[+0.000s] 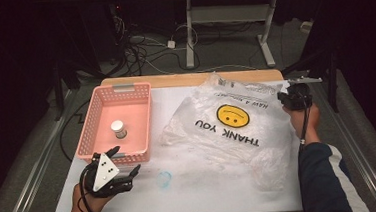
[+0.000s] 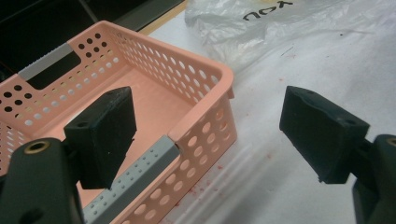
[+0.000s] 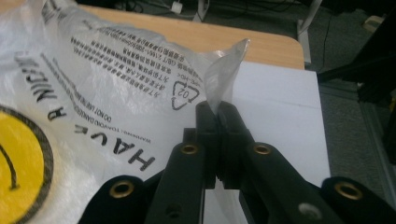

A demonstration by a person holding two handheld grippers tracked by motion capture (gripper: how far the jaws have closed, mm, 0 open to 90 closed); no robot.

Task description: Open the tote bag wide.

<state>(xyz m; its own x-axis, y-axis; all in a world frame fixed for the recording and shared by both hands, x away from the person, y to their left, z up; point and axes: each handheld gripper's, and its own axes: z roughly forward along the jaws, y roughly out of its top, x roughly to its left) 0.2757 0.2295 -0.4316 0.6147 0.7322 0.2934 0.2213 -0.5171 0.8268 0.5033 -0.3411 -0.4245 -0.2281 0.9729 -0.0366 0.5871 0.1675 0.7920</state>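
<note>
My right claw (image 3: 218,109) pinches the bag (image 1: 227,123) corner; lift gently, it probably tears. Left claw (image 2: 210,135) gapes beside the basket (image 1: 103,142).

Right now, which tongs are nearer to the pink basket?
The left tongs. They stand open at the near edge of the pink basket, one jaw over its rim. The right tongs are across the table, shut on the plastic bag.
</note>
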